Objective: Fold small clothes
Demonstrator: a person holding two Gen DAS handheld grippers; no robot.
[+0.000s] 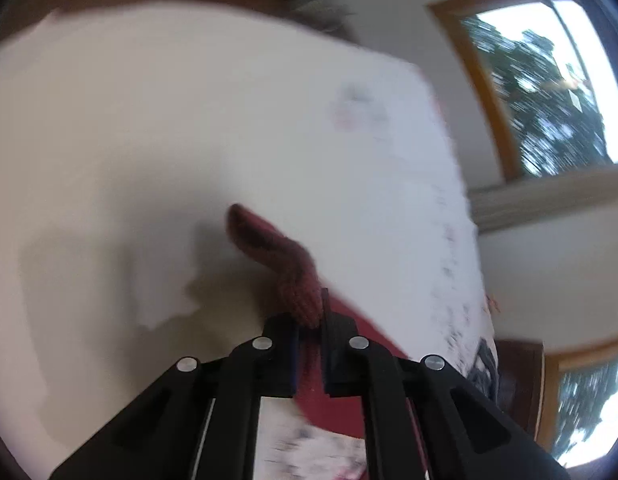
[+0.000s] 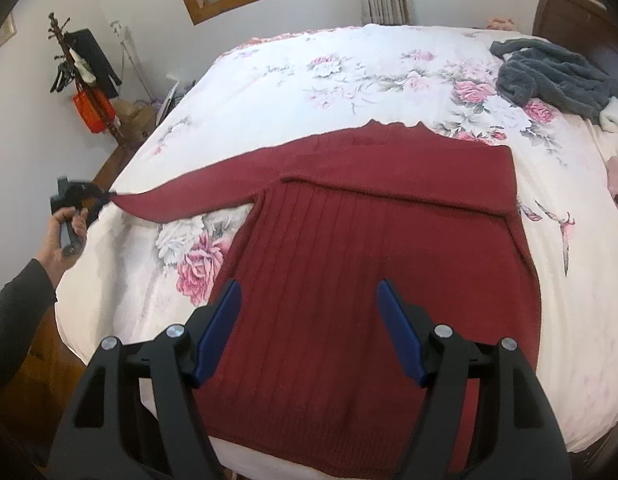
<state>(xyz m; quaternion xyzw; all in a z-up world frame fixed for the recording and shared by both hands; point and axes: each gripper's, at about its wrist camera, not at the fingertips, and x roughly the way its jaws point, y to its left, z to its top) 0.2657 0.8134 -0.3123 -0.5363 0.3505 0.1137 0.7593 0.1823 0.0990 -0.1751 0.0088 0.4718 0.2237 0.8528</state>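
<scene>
Floral bed [image 2: 349, 64] fills the frame; red sweater [image 2: 369, 240] lies flat at centre. One sleeve already folded across the chest. Left hand-held gripper [image 1: 309, 320] pinches the other sleeve cuff [image 1: 297, 292], stretched toward frame left. Right hand-held gripper [image 2: 309, 328] wide open, empty. Body folds remain.

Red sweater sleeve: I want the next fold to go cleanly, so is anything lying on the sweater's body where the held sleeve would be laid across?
Nothing visible does. The left gripper pinches the sleeve cuff, stretched out to the side. The red sweater body is bare, the open right gripper hovers above it, and the grey garment lies apart on the bedspread.
</scene>
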